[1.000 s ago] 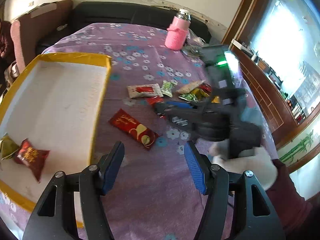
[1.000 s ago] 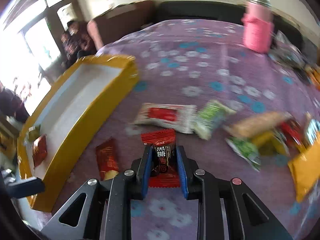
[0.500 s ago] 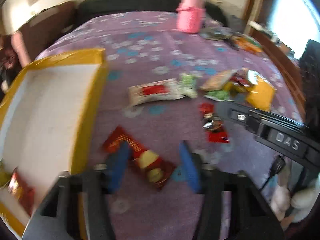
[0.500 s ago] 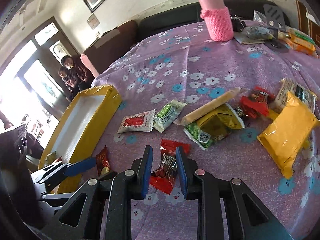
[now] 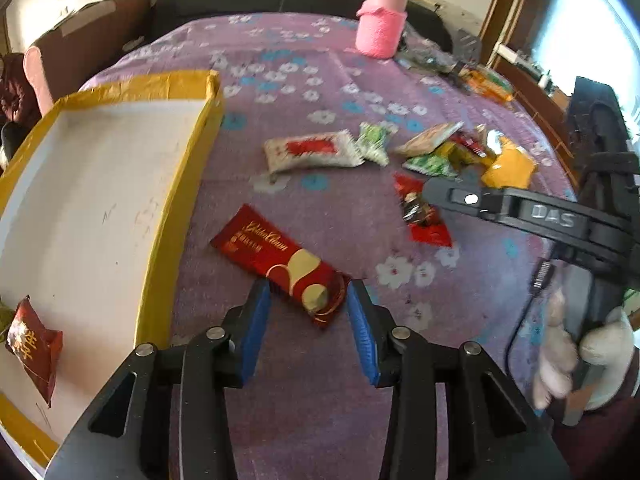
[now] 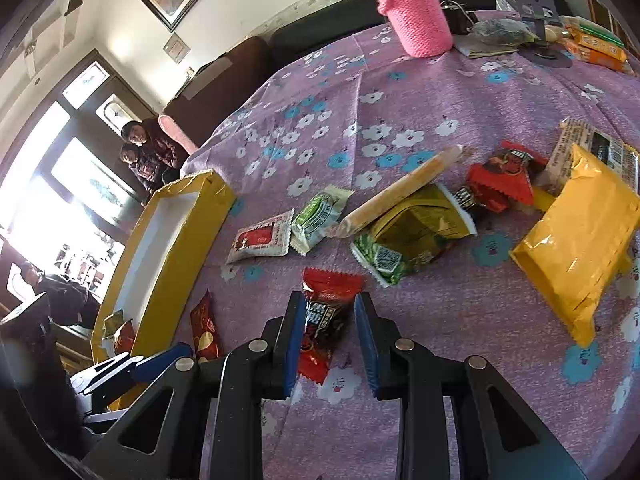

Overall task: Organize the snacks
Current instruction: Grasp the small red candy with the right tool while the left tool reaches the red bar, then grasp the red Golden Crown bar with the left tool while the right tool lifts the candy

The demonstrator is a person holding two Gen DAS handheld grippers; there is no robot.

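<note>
A: Where's the left gripper point(image 5: 308, 302)?
B: Pads bracketing the long red wafer packet's point(image 5: 280, 258) near end on the tablecloth point(image 5: 320, 64); not visibly pinching.
A: The right gripper point(image 6: 325, 320)?
B: Opening, released around the red candy packet point(image 6: 326, 312), yellow-rimmed box point(image 6: 180, 240) at nine o'clock.

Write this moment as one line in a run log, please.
left gripper: astride long red packet | right gripper: opening, small red packet between pads | yellow tray: two snacks inside

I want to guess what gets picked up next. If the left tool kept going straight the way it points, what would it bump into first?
Most likely the long red wrapper with gold print. Its near end already lies between the left tool's blue pads, on the purple tablecloth beside the yellow tray.
</note>
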